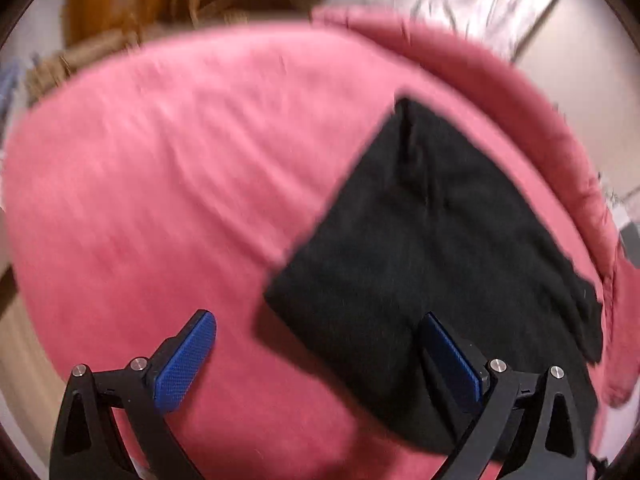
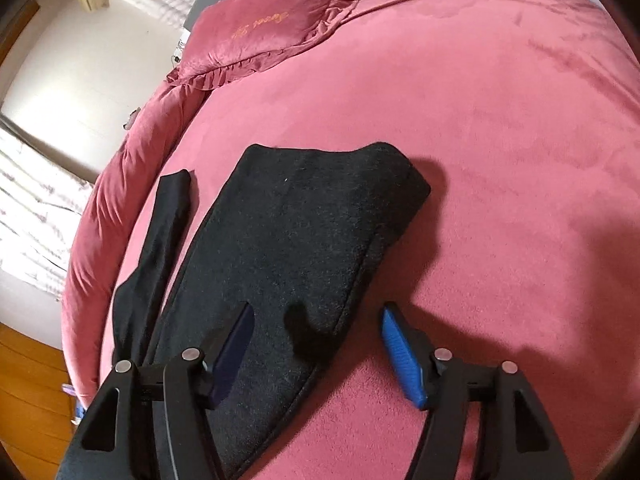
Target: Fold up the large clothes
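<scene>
A black garment [image 1: 420, 240] lies folded into a thick slab on a pink bed cover [image 1: 160, 180]. In the left wrist view my left gripper [image 1: 318, 320] hangs open wide above the slab's near corner, one blue pad over the black cloth and the other over the bare cover. In the right wrist view the same garment [image 2: 300, 220] runs away from me, with a narrow black strip [image 2: 164, 232] lying apart on its left. My right gripper [image 2: 319, 308] is open and straddles the slab's right edge. Its pads do not press on the cloth.
A pink frilled pillow [image 2: 272, 28] lies at the far end of the bed [image 2: 500, 160]. The cover's rolled edge [image 2: 120, 184] borders the garment's left side. Wooden furniture [image 1: 104, 12] and a pale curtain [image 1: 472, 0] stand beyond the bed. Wooden floor [image 2: 28, 380] shows below.
</scene>
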